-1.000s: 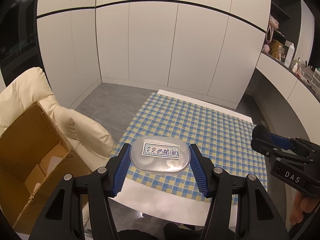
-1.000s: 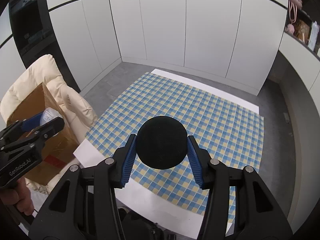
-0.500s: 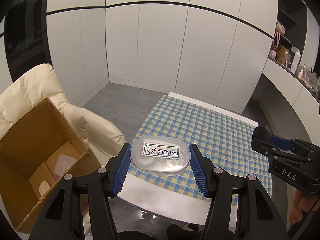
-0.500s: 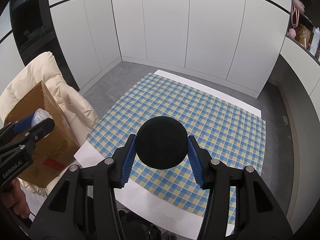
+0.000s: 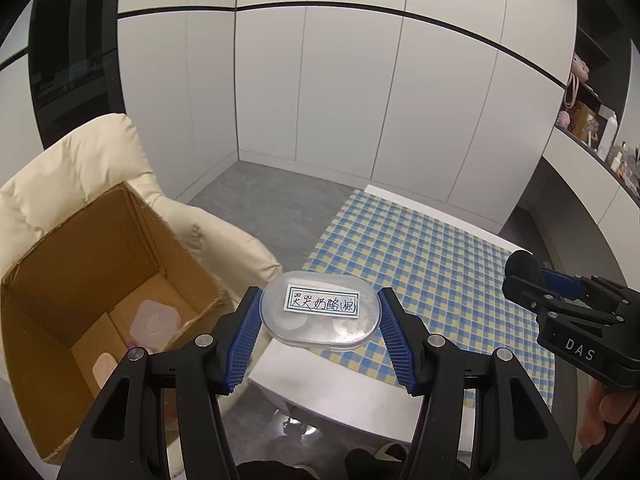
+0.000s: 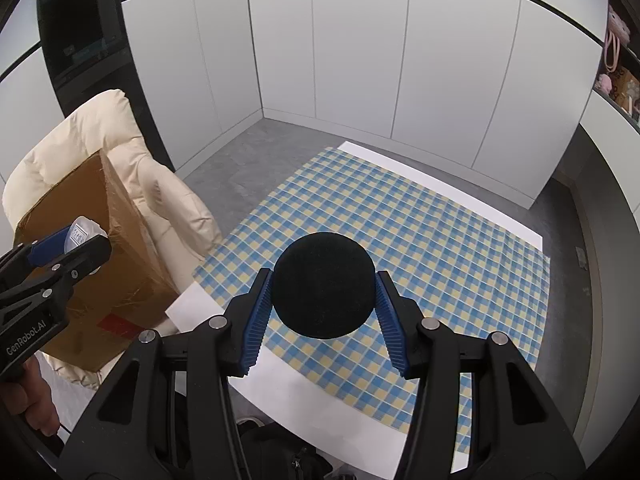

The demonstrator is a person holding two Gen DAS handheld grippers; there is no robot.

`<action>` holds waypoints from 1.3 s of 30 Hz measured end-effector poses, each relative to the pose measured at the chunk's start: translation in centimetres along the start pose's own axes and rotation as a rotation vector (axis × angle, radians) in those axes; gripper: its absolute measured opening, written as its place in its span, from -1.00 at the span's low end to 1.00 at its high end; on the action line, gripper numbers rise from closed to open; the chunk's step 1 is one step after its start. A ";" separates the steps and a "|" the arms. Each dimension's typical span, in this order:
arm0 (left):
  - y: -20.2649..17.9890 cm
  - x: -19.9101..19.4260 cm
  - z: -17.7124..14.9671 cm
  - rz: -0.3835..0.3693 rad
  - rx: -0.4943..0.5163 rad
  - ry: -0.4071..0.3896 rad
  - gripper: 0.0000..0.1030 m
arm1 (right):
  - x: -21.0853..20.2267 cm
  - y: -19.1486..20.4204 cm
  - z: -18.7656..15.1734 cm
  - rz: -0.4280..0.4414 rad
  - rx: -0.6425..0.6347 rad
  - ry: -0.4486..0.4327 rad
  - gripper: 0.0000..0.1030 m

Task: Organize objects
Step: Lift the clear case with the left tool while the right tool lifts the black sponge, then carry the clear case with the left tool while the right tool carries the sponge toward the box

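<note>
With the left gripper [image 5: 320,332] clamping the clear case [image 5: 320,314] and the right gripper [image 6: 323,306] the black ball [image 6: 323,285] (both squeezed end-on), either could slip short of the cardboard box [image 5: 80,280].

The left gripper [image 5: 320,320] clamps a clear oval container [image 5: 320,314] with a handwritten label, held over the table's near-left corner beside an open cardboard box [image 5: 100,280] on a cream armchair [image 5: 80,160].

Illumination is even, diffuse and moderately bright in both views; the source is not visible. Shadows are soft. Fisheye distortion bows the white cabinet doors [image 5: 344,92] and leaves black vignetted corners. The clear plastic case [image 5: 320,314] shows faint glare. Focus is sharp, without motion blur.
</note>
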State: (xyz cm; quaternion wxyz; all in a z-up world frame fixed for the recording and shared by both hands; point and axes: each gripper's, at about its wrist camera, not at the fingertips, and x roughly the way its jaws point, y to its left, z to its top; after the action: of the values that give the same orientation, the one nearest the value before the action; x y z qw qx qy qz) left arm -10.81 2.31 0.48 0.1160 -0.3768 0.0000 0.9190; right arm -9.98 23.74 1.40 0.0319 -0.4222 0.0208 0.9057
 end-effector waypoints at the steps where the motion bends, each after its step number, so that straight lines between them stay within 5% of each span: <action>1: 0.3 0.0 0.0 0.003 -0.002 0.000 0.13 | 0.1 0.3 0.1 0.002 -0.003 -0.001 0.02; 39: 7.2 -2.6 -1.5 0.105 -0.109 -0.005 0.13 | 1.3 10.7 2.3 0.110 -0.142 -0.046 0.02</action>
State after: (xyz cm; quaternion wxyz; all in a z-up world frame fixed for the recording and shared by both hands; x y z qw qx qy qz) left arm -9.51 -5.42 0.62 0.0471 -0.3797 -0.0305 0.9234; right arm -13.36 13.30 2.00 -0.0472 -0.4006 -0.0212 0.9148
